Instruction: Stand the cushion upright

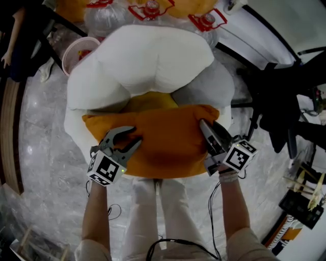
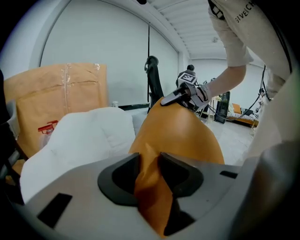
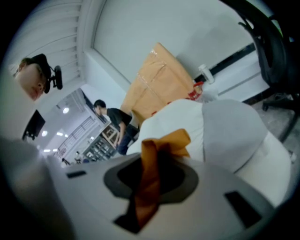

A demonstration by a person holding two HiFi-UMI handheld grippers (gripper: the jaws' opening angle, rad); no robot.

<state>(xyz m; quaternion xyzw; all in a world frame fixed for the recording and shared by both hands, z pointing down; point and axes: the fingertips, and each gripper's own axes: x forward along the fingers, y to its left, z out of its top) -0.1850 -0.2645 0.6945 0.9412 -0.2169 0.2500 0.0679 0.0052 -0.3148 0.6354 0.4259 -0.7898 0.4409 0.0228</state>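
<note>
An orange cushion (image 1: pixel 168 145) is held up in front of me over a heap of pillows, its long side level. My left gripper (image 1: pixel 133 136) is shut on a fold of the fabric at the cushion's left edge; the left gripper view shows the orange cloth (image 2: pixel 150 187) pinched between the jaws of the left gripper (image 2: pixel 149 161). My right gripper (image 1: pixel 206 127) is shut on the cushion's upper right corner. In the right gripper view a twisted strip of the cushion (image 3: pixel 152 173) runs through the right gripper (image 3: pixel 157 159).
Behind the cushion lie a big white pillow (image 1: pixel 142 61) and a grey pillow (image 1: pixel 209 86). A pink bucket (image 1: pixel 76 51) and large water bottles (image 1: pixel 150 10) stand beyond. A black chair (image 1: pixel 285 102) is at the right. A taped cardboard box (image 2: pixel 56 98) stands at the back.
</note>
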